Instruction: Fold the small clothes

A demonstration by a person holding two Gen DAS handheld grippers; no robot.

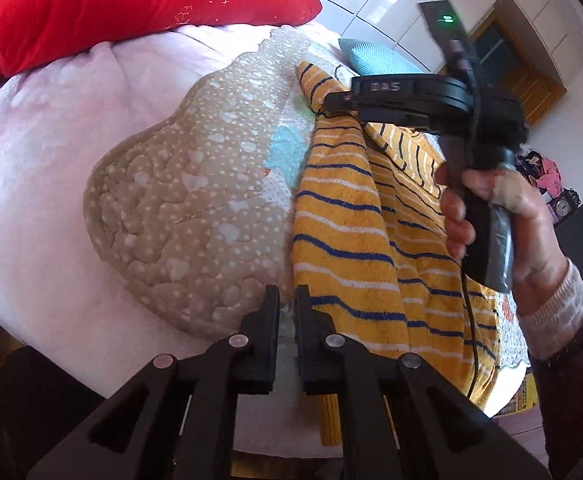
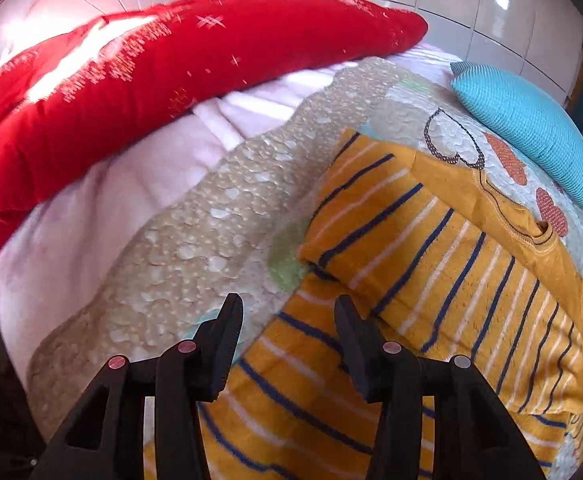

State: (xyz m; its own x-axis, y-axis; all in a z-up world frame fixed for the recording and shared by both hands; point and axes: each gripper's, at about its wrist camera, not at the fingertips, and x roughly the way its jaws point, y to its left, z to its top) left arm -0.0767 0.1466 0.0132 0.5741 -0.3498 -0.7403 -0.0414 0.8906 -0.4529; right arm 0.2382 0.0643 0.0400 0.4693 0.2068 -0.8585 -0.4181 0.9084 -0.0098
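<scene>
A yellow garment [image 1: 343, 216] with blue and white stripes lies on a quilted mat [image 1: 179, 200] on the bed. My left gripper [image 1: 287, 296] is at the garment's near left edge, jaws shut with a thin bit of the cloth edge pinched between them. In the right wrist view the garment [image 2: 431, 280] has one part folded over onto its body. My right gripper [image 2: 287, 304] hovers open over its lower left side with nothing pressed between the fingers. In the left wrist view the right gripper [image 1: 331, 102], held by a person's hand [image 1: 491, 200], is above the garment's top.
A red padded cover [image 2: 171, 80] lies along the far left. A teal pillow [image 2: 531, 128] sits at the far right corner of the mat [image 2: 195, 240]. Pink blanket [image 1: 43, 160] covers the bed to the left. Dark furniture with a small clock [image 1: 563, 208] stands off the right side.
</scene>
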